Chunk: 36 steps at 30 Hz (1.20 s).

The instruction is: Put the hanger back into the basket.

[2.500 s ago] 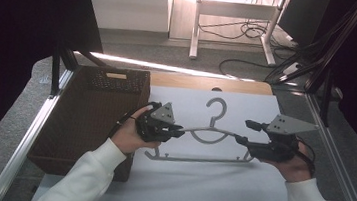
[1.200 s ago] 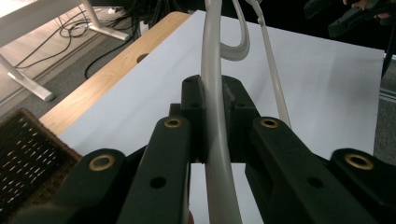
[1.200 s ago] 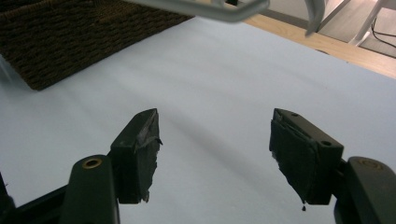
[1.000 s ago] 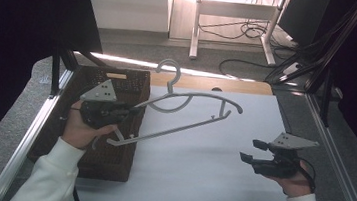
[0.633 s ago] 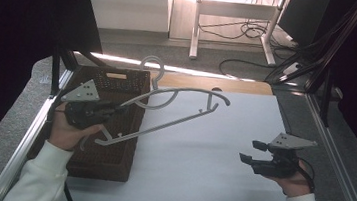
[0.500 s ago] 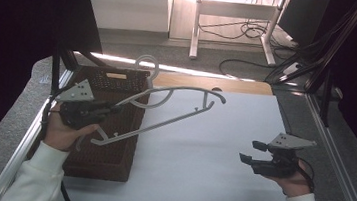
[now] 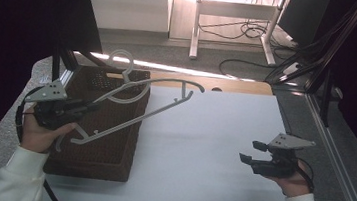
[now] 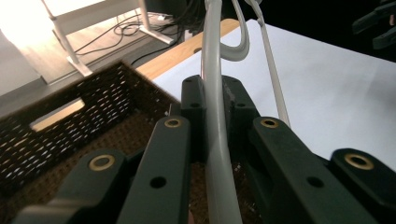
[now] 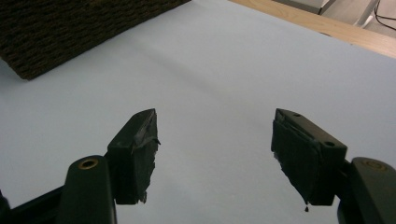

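Leftward went the left claw (image 7: 82,108), clenched on the pale grey plastic hanger (image 7: 151,105) above the dark woven basket (image 7: 110,161); its hook could snag the rim. Right claw (image 7: 250,152) stayed released.

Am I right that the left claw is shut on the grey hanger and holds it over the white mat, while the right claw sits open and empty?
Not quite: the left claw holds the grey hanger mostly over the dark woven basket, not the white mat, as the high view shows. The rest stands: it is shut on the hanger, and the right claw sits open and empty.
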Each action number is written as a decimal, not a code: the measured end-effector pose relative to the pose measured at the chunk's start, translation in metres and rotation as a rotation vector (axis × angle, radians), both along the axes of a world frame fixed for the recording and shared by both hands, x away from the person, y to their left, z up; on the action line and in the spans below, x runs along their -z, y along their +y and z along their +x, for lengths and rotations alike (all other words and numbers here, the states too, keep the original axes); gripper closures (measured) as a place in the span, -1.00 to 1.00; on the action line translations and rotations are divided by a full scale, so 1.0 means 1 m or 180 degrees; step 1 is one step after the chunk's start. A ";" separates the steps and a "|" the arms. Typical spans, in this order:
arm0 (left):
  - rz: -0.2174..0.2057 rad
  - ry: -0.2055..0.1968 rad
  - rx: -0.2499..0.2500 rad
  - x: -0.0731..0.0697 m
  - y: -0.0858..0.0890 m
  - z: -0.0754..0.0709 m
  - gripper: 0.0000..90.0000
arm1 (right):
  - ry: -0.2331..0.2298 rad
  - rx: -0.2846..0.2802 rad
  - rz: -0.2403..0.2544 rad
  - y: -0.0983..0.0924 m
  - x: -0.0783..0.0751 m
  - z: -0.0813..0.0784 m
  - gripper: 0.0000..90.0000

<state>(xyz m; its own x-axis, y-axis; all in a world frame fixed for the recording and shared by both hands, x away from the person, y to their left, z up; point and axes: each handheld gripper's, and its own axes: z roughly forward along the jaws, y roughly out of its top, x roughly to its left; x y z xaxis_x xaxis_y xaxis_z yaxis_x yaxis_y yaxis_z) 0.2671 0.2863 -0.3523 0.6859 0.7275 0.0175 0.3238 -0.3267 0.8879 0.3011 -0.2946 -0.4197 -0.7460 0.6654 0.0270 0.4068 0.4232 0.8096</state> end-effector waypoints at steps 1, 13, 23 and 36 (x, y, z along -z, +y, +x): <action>-0.0011 0.0002 -0.0023 0.001 0.003 -0.001 0.82 | 0.0000 0.0003 -0.0002 0.000 0.000 0.000 -0.29; -0.0181 -0.0040 -0.0356 0.010 0.044 -0.017 0.82 | -0.0004 0.0092 0.0002 0.000 0.001 0.000 -0.29; -0.0236 -0.0005 -0.0697 0.025 0.079 -0.024 0.82 | 0.0007 0.0091 -0.0012 0.000 0.003 0.001 -0.30; -0.0180 0.0114 -0.1049 0.046 0.094 -0.014 0.82 | 0.0023 0.0068 -0.0015 0.000 0.005 0.002 -0.31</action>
